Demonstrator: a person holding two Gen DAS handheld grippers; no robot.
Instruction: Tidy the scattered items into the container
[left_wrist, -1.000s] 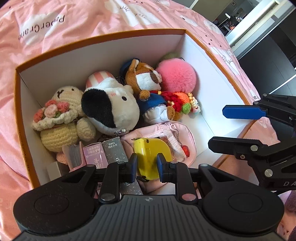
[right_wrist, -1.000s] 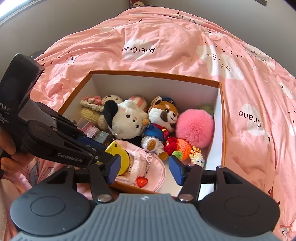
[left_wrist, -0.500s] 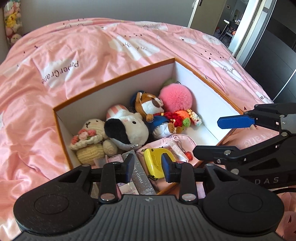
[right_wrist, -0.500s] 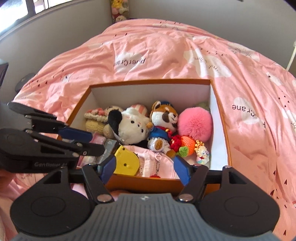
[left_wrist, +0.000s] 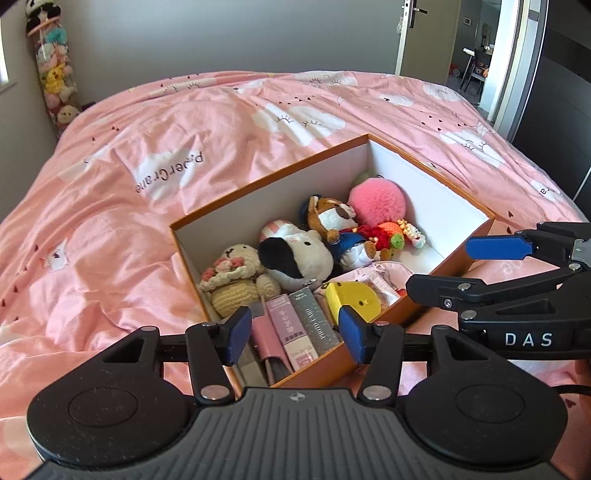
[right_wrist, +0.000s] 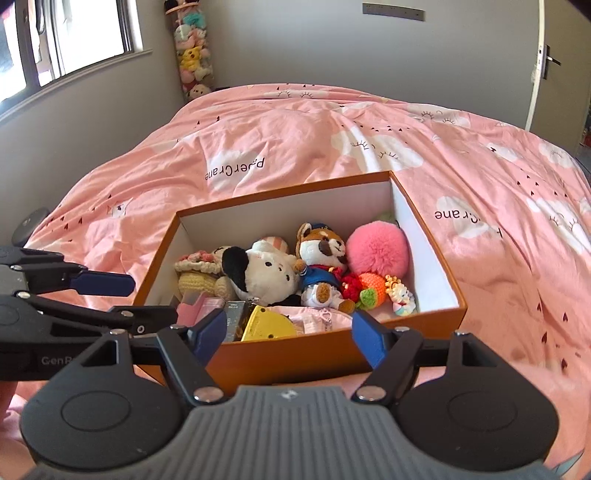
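An orange box with white inner walls sits on the pink bed. Inside lie a yellow tape measure, a pink pouch, small cartons, a black-and-white plush, a fox plush, a pink pompom and a crochet doll. My left gripper is open and empty, above the box's near corner. My right gripper is open and empty, before the box's front wall.
The pink duvet with cloud prints surrounds the box. A hanging column of plush toys is in the far corner. A window is at left and a door at right.
Both grippers have pulled back and up from the box. My left gripper opened and released the yellow tape measure, which now lies in the box.
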